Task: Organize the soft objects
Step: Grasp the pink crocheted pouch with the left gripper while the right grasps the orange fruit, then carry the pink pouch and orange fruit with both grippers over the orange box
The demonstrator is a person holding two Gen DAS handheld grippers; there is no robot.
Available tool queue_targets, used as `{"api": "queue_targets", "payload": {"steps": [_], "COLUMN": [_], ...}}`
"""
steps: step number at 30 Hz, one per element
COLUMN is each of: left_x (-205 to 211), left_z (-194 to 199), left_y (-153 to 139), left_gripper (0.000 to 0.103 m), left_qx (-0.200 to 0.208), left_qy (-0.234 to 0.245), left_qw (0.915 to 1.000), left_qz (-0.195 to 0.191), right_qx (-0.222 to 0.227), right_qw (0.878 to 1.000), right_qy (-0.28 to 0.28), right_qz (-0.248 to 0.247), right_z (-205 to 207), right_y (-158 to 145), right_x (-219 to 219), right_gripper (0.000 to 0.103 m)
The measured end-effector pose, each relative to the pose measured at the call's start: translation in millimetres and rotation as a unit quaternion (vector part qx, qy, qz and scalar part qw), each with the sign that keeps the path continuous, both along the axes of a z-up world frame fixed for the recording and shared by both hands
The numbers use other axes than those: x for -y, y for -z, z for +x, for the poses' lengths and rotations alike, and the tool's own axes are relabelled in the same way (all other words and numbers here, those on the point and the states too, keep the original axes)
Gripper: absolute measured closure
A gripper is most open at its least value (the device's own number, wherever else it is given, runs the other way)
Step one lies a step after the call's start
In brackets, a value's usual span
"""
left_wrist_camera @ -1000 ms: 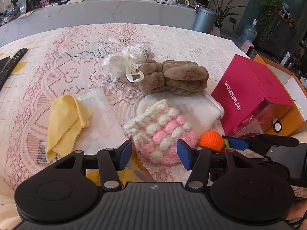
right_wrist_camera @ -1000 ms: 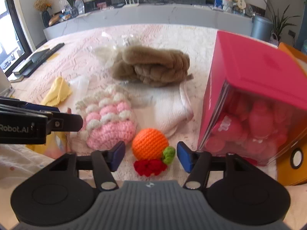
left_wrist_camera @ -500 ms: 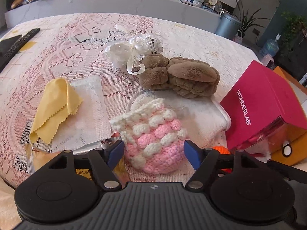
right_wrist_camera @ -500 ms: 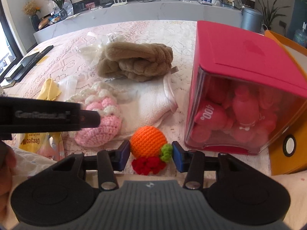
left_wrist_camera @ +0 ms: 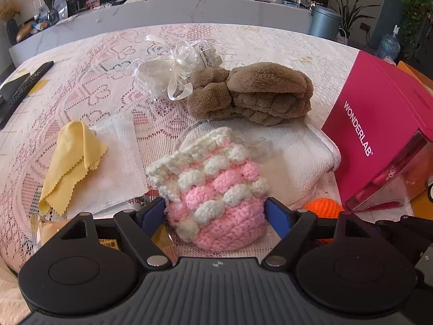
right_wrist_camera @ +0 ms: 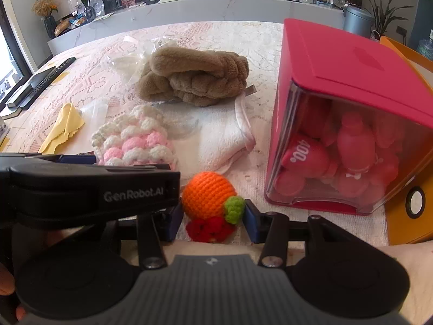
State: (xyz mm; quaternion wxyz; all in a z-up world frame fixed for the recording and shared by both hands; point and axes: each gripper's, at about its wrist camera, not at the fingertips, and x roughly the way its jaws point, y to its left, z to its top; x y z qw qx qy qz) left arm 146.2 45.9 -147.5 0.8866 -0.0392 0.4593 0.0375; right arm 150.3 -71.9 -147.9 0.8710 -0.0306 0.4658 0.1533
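Note:
A pink and white crochet pouch (left_wrist_camera: 216,189) lies on the lace tablecloth (left_wrist_camera: 94,86), resting partly on a folded white towel (left_wrist_camera: 295,146). My left gripper (left_wrist_camera: 215,214) straddles the pouch's near end. Its jaws are opening, with the blue pads beside the pouch and not squeezing it. An orange crochet ball (right_wrist_camera: 207,195) with a green knob and a red crochet bit sits at the table's near edge. My right gripper (right_wrist_camera: 212,223) is shut on it, a pad against each side. Behind are brown plush slippers (left_wrist_camera: 251,92) and a yellow cloth (left_wrist_camera: 73,159).
A pink box (right_wrist_camera: 351,86) with a clear front stands right of the ball, an orange box (right_wrist_camera: 406,216) beyond it. A white gauze cloth (left_wrist_camera: 116,162), a ribboned clear bag (left_wrist_camera: 167,73) and a remote (left_wrist_camera: 24,89) lie on the left. Snack packets (left_wrist_camera: 159,238) lie under the left gripper.
The left gripper came forward and down over the pouch while its jaws spread wider. The right gripper's pads closed in on the orange ball. The left gripper now crosses the right view.

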Motion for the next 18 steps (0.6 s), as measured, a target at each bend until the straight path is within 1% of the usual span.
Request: {"api": "queue_targets", "payload": {"steps": [1,4,6,7,8,9,10,12,14,18], "left_x": [0.2,0.7,-0.1,-1.7,-3.4,-5.1,-6.9,-9.1,-11.9,-22.8], "left_z": [-0.8,-3.8,-6.1,-7.4,-8.6,-9.9,-11.6,-15.4,-20.0,-29.9], "left_y": [-0.8,-3.3,-5.3,-6.3,-7.2,-8.3,-9.9,-13.3,-17.0,-24.5], "left_gripper": [0.018,0.03,0.042,0.045,0.052,0.057,0.059,0.068,0.069,0.071], "left_qx": [0.002,0.009,0.013,0.016,0.018,0.02,0.023,0.031,0.04,0.059], "left_qy": [0.0,-0.002,-0.007,-0.01,-0.014,-0.017,-0.02,-0.022,-0.026,-0.031], "left_qw": [1.0,0.9999,0.9998,0.9998,0.9997,0.9997,0.9995,0.9993,0.9988,0.9969], "left_qz": [0.001,0.006,0.01,0.008,0.006,0.002,-0.002,-0.004,-0.01,-0.042], "right_qx": [0.0,-0.002,-0.003,-0.003,-0.003,-0.003,-0.004,-0.004,-0.006,-0.007], "right_qw": [1.0,1.0,1.0,1.0,1.0,1.0,1.0,1.0,1.0,1.0], "right_qy": [0.0,0.002,0.004,0.004,0.005,0.005,0.005,0.006,0.008,0.01], "right_qz": [0.0,0.003,0.004,0.005,0.005,0.006,0.007,0.009,0.012,0.021], "right_z": [-0.3,-0.1,-0.1,-0.3,-0.5,-0.4,-0.4,-0.5,-0.7,-1.9], "right_y": [-0.1,-0.3,-0.1,-0.2,-0.1,-0.2,-0.2,-0.4,-0.8,-2.3], "right_x": [-0.1,0.4,0.8,1.0,1.5,2.1,2.4,3.6,5.0,7.8], "right_gripper": [0.056,0.056,0.056,0.056,0.056,0.056,0.056,0.056,0.056,0.056]}}
